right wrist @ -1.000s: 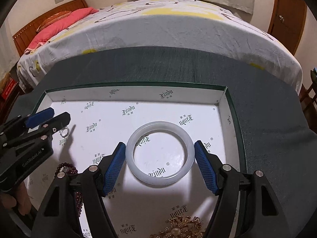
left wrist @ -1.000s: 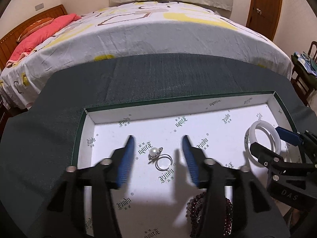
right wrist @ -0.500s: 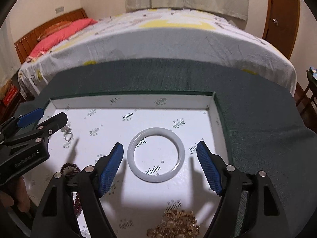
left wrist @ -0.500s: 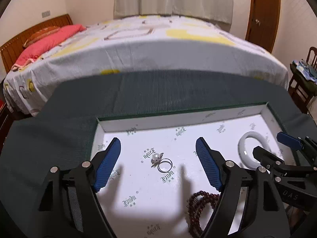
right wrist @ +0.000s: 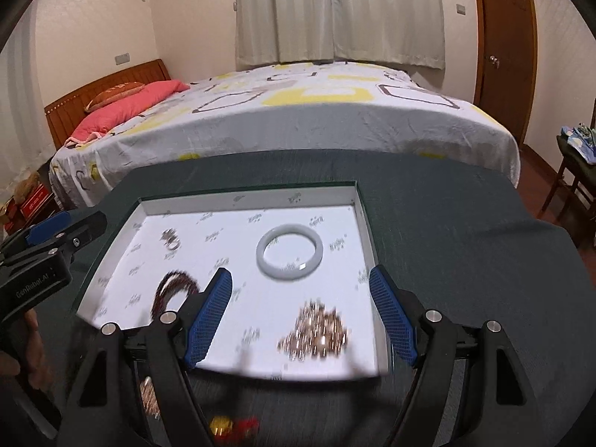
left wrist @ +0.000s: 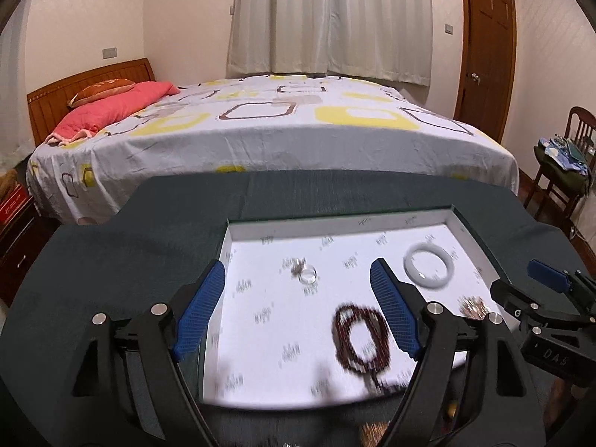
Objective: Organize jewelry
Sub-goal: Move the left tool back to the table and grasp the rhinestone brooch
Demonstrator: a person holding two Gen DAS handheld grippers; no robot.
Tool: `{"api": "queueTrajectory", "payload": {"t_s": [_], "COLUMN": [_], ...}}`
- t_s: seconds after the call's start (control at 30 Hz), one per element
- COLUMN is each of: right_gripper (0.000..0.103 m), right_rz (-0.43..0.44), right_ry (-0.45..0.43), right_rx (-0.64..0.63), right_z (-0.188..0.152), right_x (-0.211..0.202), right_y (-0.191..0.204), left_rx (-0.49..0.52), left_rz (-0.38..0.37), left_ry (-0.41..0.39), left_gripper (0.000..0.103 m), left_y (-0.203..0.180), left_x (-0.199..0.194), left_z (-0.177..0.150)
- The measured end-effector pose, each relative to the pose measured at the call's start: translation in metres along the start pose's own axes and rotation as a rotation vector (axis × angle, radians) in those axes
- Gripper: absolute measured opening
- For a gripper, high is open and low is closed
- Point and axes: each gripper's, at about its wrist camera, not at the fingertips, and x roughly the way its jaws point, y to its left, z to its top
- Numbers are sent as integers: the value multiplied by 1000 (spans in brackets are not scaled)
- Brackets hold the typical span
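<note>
one bangle (right wrist: 289, 251), one beaded bracelet (left wrist: 360, 339), one tray (right wrist: 367, 223)

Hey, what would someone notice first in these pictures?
Probably the white tray on dark cloth, holding a pale bangle at its far right, dark red beads nearer the front and a gold cluster. Behind it, a big patterned bed fills the room.

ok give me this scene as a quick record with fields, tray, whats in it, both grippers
tray: white box lid on dark cloth
contents: white bangle, dark red bead bracelet, gold piece, small ring
left gripper: open, holds nothing
right gripper: open, holds nothing
image: blurred near the bottom
</note>
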Motion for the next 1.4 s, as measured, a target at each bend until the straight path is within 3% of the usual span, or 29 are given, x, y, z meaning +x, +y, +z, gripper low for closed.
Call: {"api": "queueTrajectory", "payload": {"t_s": [0.33,0.67,0.8,1.03,1.4], "right_gripper": [74,74,74,74,74], "right_rz": [9,22,33,51,54], "right_ry": [-9,36,44,47,50], "right_rx": [-13,25,36,47,56], "right_z": [-55,-96,-104,-107,-108], "right_x": [-44,-55,-55,-54,-52], "right_y": [7,-1,-3,-3,-4], "left_rx": [-61,-82,-102,-95,-84], "left_rz": [-4,8,3,-6,-19], "left_ry": [65,171,214,253,249], "left_gripper": [78,76,65,54,29], "left_y": [-1,-10,-8,-12,-12], "left_x": [-42,-39,-31,-22,-23], "left_z": [-59,-116,-123,-129,-129]}}
